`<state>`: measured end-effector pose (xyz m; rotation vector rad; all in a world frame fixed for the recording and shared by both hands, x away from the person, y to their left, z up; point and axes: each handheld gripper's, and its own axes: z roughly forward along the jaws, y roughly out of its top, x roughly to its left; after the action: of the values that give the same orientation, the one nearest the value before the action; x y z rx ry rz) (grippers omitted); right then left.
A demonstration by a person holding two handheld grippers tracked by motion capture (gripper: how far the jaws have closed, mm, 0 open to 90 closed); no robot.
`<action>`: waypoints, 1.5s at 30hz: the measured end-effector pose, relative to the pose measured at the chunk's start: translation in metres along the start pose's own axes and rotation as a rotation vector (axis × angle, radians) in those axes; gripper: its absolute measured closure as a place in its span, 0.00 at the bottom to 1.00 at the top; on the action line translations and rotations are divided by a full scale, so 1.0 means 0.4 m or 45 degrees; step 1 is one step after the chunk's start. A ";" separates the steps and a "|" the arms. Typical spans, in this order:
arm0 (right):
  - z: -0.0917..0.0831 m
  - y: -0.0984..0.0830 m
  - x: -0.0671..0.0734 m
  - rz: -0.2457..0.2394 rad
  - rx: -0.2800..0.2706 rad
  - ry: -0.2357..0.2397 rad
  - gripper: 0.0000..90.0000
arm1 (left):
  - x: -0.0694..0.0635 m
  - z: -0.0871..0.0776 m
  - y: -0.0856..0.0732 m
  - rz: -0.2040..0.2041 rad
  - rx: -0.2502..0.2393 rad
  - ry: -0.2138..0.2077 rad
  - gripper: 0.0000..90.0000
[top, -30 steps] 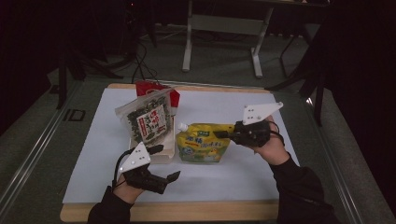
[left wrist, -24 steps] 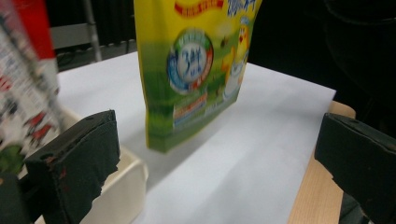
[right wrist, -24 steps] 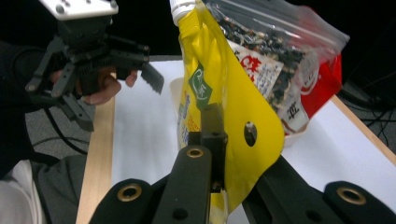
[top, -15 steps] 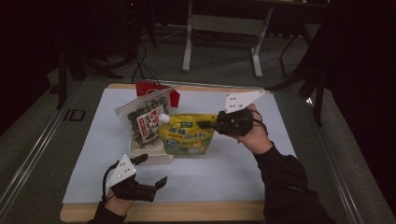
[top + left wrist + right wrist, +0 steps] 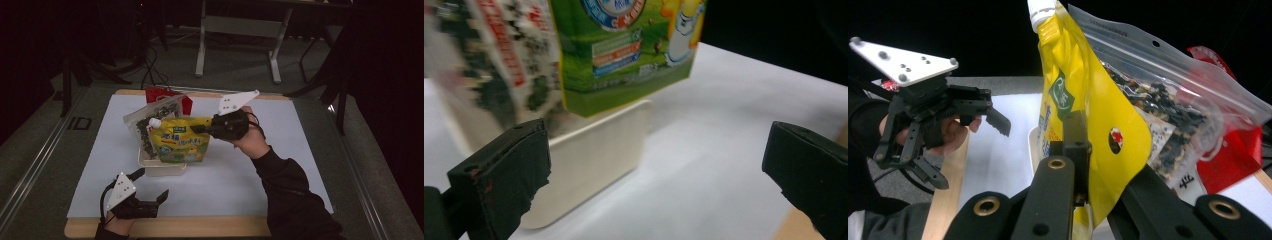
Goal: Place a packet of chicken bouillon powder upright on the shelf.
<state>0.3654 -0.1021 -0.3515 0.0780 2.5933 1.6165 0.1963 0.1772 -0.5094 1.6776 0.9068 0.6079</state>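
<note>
Currently —
Yellow pouch (image 5: 181,142): clamped in right claw (image 5: 197,129), upright over cream tray (image 5: 162,170).
Left claw (image 5: 152,186): apart, empty, near tabletop (image 5: 280,165) front edge.

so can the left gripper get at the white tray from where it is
Probably yes: the left gripper sits open just in front of the tray, with only bare mat between. The yellow pouch held by the right gripper hangs above the tray.

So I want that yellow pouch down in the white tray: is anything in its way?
Yes. The clear bag of dark snacks already stands in the white tray, directly behind the yellow pouch held by the right gripper. The tray's front part looks free.
</note>
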 end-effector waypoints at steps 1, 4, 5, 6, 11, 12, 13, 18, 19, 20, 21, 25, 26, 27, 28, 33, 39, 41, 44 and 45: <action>0.009 0.001 -0.002 0.002 -0.002 0.008 1.00 | 0.002 0.000 -0.002 -0.003 0.001 0.008 0.01; 0.038 0.004 -0.006 0.004 -0.004 0.020 1.00 | 0.006 0.002 -0.006 -0.018 0.000 0.020 0.00; 0.050 0.005 -0.008 0.006 -0.003 0.026 1.00 | 0.006 0.003 -0.007 -0.021 -0.003 0.021 0.01; 0.058 0.005 -0.010 0.008 -0.005 0.034 1.00 | 0.006 0.003 -0.007 -0.022 -0.004 0.023 0.01; 0.104 0.003 -0.014 0.007 -0.020 0.061 1.00 | 0.006 0.001 -0.008 -0.015 -0.021 0.038 0.00; 0.112 0.002 -0.014 0.010 -0.024 0.067 1.00 | 0.006 0.001 -0.008 -0.015 -0.019 0.038 0.01; 0.119 0.001 -0.014 0.015 -0.027 0.076 1.00 | 0.006 0.000 -0.009 -0.014 -0.024 0.048 0.01; 0.152 -0.004 -0.015 0.022 -0.027 0.110 1.00 | 0.009 -0.003 -0.009 -0.022 -0.030 0.040 0.01; 0.156 -0.007 -0.014 0.023 -0.026 0.112 1.00 | 0.009 -0.003 -0.009 -0.018 -0.031 0.050 0.01; 0.156 -0.007 -0.014 0.023 -0.026 0.112 1.00 | 0.009 -0.003 -0.009 -0.018 -0.031 0.050 0.01; 0.160 -0.011 -0.014 0.028 -0.024 0.119 1.00 | 0.010 -0.003 -0.009 -0.022 -0.032 0.041 0.01; 0.174 -0.036 -0.015 0.056 -0.011 0.139 1.00 | 0.009 0.001 -0.011 -0.016 -0.024 0.043 0.01; 0.180 -0.044 -0.013 0.058 -0.004 0.143 1.00 | 0.008 0.002 -0.012 -0.015 -0.022 0.041 0.01; 0.185 -0.051 -0.012 0.064 -0.002 0.146 1.00 | 0.008 0.003 -0.011 -0.013 -0.022 0.036 0.01; 0.189 -0.058 -0.012 0.071 0.001 0.153 1.00 | 0.007 0.004 -0.011 -0.009 -0.020 0.039 0.01; 0.198 -0.082 -0.011 0.090 0.009 0.151 1.00 | 0.006 0.007 -0.012 -0.011 -0.015 0.036 0.01; 0.204 -0.103 -0.008 0.092 0.032 0.131 1.00 | 0.003 0.007 -0.011 0.000 -0.017 0.032 0.01; 0.206 -0.109 -0.008 0.091 0.037 0.126 1.00 | 0.002 0.008 -0.011 -0.001 -0.015 0.025 0.01; 0.205 -0.112 -0.008 0.098 0.041 0.120 1.00 | 0.001 0.010 -0.011 0.001 -0.016 0.019 0.01; 0.205 -0.111 -0.007 0.099 0.043 0.121 1.00 | 0.001 0.010 -0.011 0.002 -0.015 0.019 0.01</action>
<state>0.3765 -0.0487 -0.4272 0.1082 2.7221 1.6402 0.1984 0.1757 -0.5148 1.6655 0.9109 0.6266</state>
